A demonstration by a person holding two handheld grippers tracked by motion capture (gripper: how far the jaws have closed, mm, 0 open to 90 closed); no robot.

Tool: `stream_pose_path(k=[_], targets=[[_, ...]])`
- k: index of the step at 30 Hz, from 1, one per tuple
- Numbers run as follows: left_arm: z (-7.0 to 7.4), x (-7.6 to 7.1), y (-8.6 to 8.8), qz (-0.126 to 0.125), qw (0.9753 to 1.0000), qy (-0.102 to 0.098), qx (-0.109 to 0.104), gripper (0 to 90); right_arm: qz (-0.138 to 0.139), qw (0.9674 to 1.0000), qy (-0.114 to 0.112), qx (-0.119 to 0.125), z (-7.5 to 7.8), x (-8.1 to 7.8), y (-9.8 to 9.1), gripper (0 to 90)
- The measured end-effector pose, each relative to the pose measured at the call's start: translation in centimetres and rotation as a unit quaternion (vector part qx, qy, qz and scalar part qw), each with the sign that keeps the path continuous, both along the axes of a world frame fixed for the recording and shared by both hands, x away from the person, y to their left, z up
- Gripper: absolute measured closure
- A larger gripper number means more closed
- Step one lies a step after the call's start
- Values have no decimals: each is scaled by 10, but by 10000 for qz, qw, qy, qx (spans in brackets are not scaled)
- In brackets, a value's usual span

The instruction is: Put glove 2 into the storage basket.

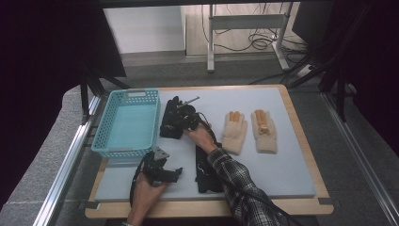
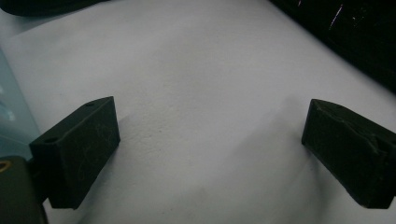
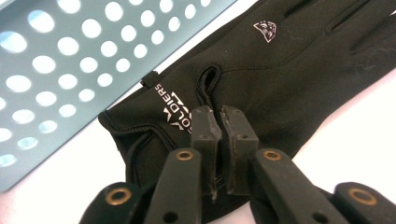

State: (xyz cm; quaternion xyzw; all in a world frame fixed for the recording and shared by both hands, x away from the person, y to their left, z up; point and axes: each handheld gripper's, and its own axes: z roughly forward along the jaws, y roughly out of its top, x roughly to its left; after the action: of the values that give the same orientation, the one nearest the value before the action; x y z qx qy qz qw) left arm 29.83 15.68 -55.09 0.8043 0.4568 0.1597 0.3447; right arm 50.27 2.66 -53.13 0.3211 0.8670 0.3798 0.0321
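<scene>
Left fingers [image 2: 77,151]: stood wide apart over bare mat [image 2: 205,93], gripping nothing.
Basket [image 1: 126,123]: teal, empty, just left of the glove.
Black glove [image 3: 261,74]: flat on the mat beside the basket.
Right gripper [image 3: 225,122]: pinched nearly shut at the cuff; whether cloth was caught could not be told.
Advice: confirm fabric is gripped before lifting.

Two cream knitted gloves [image 1: 248,131] lying side by side on the tabletop [image 1: 291,155]; empty turquoise basket [image 1: 126,123] at the left; cables [image 1: 256,42] on the floor beyond.
</scene>
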Motion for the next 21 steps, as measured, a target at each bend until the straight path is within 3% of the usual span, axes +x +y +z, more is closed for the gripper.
stream_pose_path(k=[5,21], targets=[[0,0,0,-2,10000,0,1,45,29,9990,-319,-315,7,-7,6,853],[0,0,0,0,10000,1,-1,45,132,9981,-568,-191,40,-24,-8,856]])
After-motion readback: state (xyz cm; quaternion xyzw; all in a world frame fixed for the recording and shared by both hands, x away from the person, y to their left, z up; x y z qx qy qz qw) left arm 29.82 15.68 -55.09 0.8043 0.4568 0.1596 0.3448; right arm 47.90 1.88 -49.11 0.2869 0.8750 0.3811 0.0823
